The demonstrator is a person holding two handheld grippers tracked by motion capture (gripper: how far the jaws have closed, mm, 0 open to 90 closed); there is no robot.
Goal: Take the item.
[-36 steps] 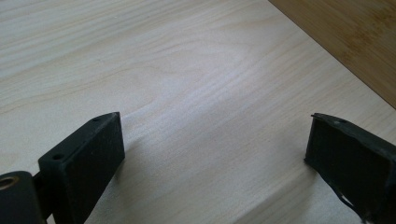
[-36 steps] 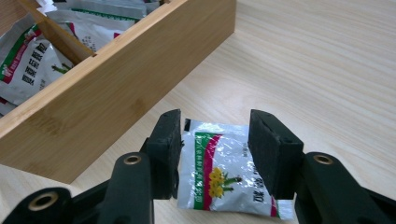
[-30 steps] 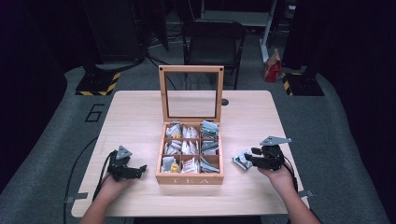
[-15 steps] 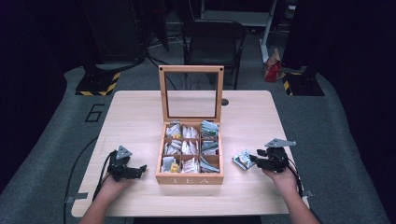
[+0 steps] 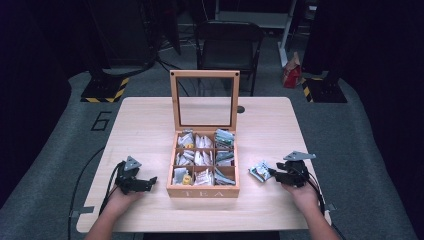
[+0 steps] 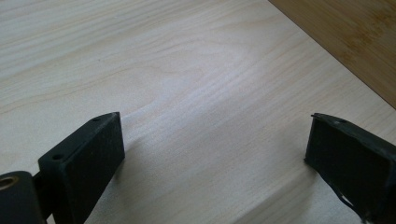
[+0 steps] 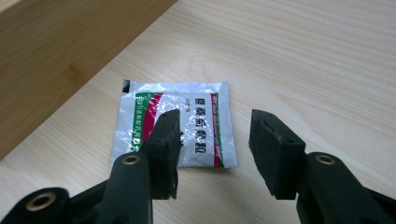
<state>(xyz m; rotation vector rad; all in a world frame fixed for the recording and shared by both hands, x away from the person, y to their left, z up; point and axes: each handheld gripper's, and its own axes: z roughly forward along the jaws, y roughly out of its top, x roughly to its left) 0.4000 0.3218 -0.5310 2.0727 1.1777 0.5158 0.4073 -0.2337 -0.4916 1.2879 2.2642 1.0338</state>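
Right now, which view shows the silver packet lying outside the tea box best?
The right gripper view: the packet lies flat, its print visible, one jaw overlapping it. The high view shows it small, beside the tea box.

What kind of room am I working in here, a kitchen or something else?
Likely a lab or recording studio, not a kitchen: dark curtained surroundings, grey carpet with a hazard-striped stand base, a folding chair, and one bare wooden table holding a staged tea box.
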